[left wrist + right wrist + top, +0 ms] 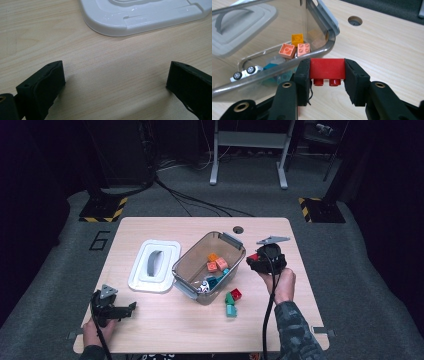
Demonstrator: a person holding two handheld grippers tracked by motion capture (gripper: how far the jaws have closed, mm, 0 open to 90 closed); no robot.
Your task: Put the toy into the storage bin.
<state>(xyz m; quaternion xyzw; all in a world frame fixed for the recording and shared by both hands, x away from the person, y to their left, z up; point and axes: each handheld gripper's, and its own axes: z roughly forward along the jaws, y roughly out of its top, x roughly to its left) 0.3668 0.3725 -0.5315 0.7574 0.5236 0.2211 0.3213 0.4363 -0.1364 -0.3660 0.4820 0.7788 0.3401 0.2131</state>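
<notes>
My right gripper is shut on a red brick, studs facing down, held just outside the near wall of the clear plastic bin. From the high view that gripper hovers by the right side of the bin. Inside the bin lie orange and pink bricks, a teal piece and a small white toy car. The left gripper rests near the table's front left corner, its jaws wide apart over bare wood.
The white bin lid lies flat left of the bin; its edge lies ahead of the left jaws. Red, green and teal bricks sit on the table in front of the bin. A cable hole is near the far edge.
</notes>
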